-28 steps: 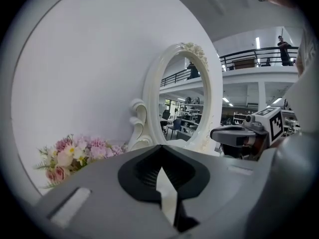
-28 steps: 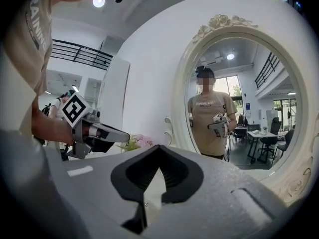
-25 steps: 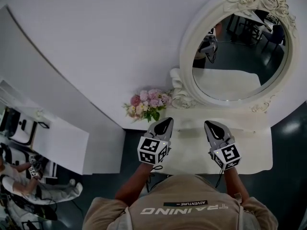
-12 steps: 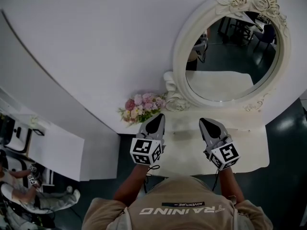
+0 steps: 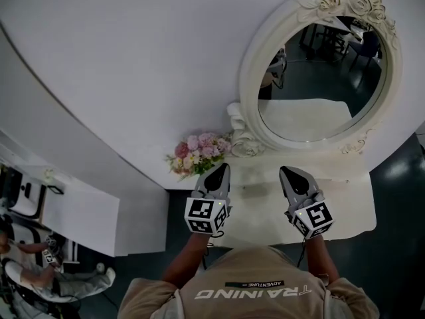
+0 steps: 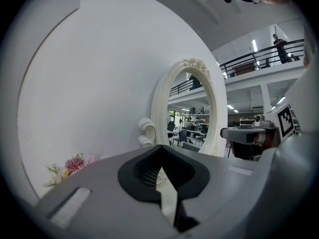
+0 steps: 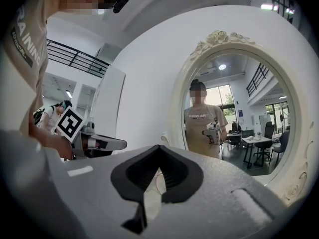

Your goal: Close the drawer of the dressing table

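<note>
The white dressing table [image 5: 348,201] stands against the wall under a big oval mirror [image 5: 319,65] with a carved frame. Its drawer is out of sight in the head view, where my torso covers the table's front edge. Both grippers hover side by side over the table top, pointing toward the mirror. My left gripper [image 5: 220,169] has its jaws closed together with nothing between them, as the left gripper view shows [image 6: 160,149]. My right gripper [image 5: 287,172] is likewise shut and empty [image 7: 159,149].
A bunch of pink and white flowers [image 5: 197,153] sits at the table's back left corner, close to the left gripper. A white cabinet [image 5: 73,211] stands to the left across a dark gap of floor. A seated person [image 5: 40,271] is at the lower left.
The head view has shifted a little, and both grippers have drifted slightly with it. They remain shut, side by side over the table top.
</note>
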